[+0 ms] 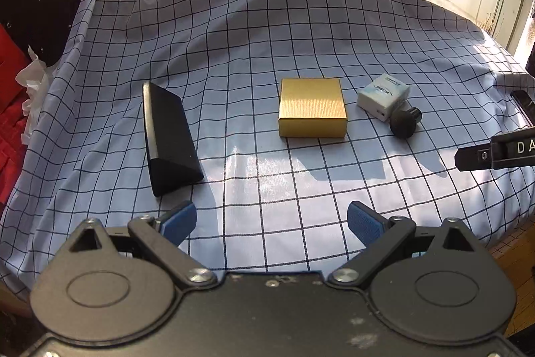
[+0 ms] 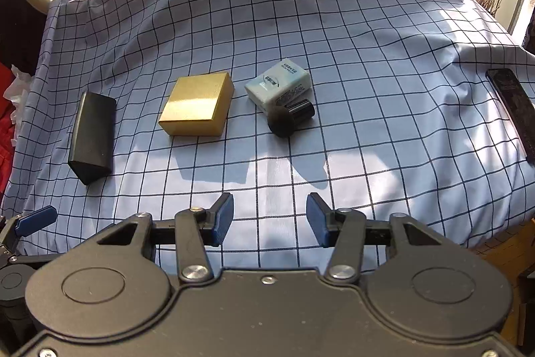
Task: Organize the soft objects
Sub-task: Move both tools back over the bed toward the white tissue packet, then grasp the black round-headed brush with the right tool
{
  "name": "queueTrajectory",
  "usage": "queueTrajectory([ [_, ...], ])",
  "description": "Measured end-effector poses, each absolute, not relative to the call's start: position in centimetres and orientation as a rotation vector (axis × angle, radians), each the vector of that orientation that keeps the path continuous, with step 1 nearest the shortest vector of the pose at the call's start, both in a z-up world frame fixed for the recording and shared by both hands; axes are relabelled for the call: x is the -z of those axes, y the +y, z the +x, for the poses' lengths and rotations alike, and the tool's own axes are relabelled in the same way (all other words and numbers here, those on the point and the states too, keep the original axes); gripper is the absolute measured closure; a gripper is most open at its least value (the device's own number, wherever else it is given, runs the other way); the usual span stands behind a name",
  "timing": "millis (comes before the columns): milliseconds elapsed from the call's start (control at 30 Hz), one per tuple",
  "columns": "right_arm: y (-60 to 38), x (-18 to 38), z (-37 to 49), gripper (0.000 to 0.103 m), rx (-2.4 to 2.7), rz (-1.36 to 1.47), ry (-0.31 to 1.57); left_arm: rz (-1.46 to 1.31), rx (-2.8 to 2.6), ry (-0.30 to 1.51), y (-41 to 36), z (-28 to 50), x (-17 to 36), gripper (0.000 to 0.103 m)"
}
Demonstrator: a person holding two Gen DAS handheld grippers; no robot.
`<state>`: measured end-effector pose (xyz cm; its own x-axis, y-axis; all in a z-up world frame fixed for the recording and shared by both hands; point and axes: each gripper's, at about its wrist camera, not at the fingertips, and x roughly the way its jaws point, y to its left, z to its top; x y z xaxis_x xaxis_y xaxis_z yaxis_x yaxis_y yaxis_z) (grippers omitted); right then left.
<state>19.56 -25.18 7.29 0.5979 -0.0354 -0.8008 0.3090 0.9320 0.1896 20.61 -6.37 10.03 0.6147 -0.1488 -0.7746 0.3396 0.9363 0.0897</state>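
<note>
A gold box (image 1: 312, 107) (image 2: 197, 103) lies mid-cloth. Right of it is a white and blue tissue pack (image 1: 384, 95) (image 2: 279, 83), with a small black round-capped object (image 1: 405, 119) (image 2: 290, 116) touching its near side. A black triangular case (image 1: 169, 136) (image 2: 92, 136) lies to the left. My left gripper (image 1: 271, 225) is open and empty, near the front edge, below the gold box. My right gripper (image 2: 270, 219) is open and empty, in front of the tissue pack. The right gripper's finger shows in the left wrist view (image 1: 495, 153); the left gripper's finger shows in the right wrist view (image 2: 35, 219).
A checked blue cloth (image 1: 250, 32) (image 2: 367, 32) covers the raised surface. A flat black bar (image 2: 513, 109) lies at the right edge. A dark chair back (image 1: 36, 5), red fabric (image 1: 10, 109) and white paper (image 1: 33, 79) are at the left. Windows are behind.
</note>
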Motion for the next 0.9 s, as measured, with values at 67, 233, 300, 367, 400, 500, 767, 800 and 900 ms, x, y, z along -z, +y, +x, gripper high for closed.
queueTrajectory([
  [67,-26.1,-7.6,20.8,0.053,0.222,0.347,0.907,0.234,0.286,0.849,-6.8,22.0,-10.2,0.006],
  [233,-28.1,-8.0,24.0,0.053,0.282,0.375,0.890,0.234,0.295,0.826,-7.8,25.4,-10.2,0.006],
  [300,-28.6,-7.8,25.4,0.053,0.302,0.362,0.889,0.237,0.302,0.832,-8.2,26.6,-9.9,0.006],
  [367,-29.1,-7.2,26.7,0.053,0.327,0.366,0.896,0.239,0.308,0.845,-8.6,27.6,-9.3,0.006],
  [400,-29.2,-6.9,27.2,0.053,0.332,0.373,0.900,0.238,0.313,0.850,-8.7,27.8,-8.9,0.006],
  [500,-29.7,-5.7,28.7,0.053,0.323,0.417,0.916,0.237,0.309,0.880,-8.6,28.4,-7.4,0.006],
  [767,-30.4,-2.4,30.5,0.053,0.328,0.531,0.957,0.224,0.307,0.919,-8.5,29.0,-6.2,0.006],
  [800,-30.5,-2.2,30.8,0.053,0.334,0.537,0.962,0.218,0.313,0.919,-8.5,29.0,-6.3,0.006],
  [900,-30.6,-1.7,31.1,0.053,0.340,0.547,0.957,0.212,0.323,0.913,-8.6,29.0,-6.6,0.006],
])
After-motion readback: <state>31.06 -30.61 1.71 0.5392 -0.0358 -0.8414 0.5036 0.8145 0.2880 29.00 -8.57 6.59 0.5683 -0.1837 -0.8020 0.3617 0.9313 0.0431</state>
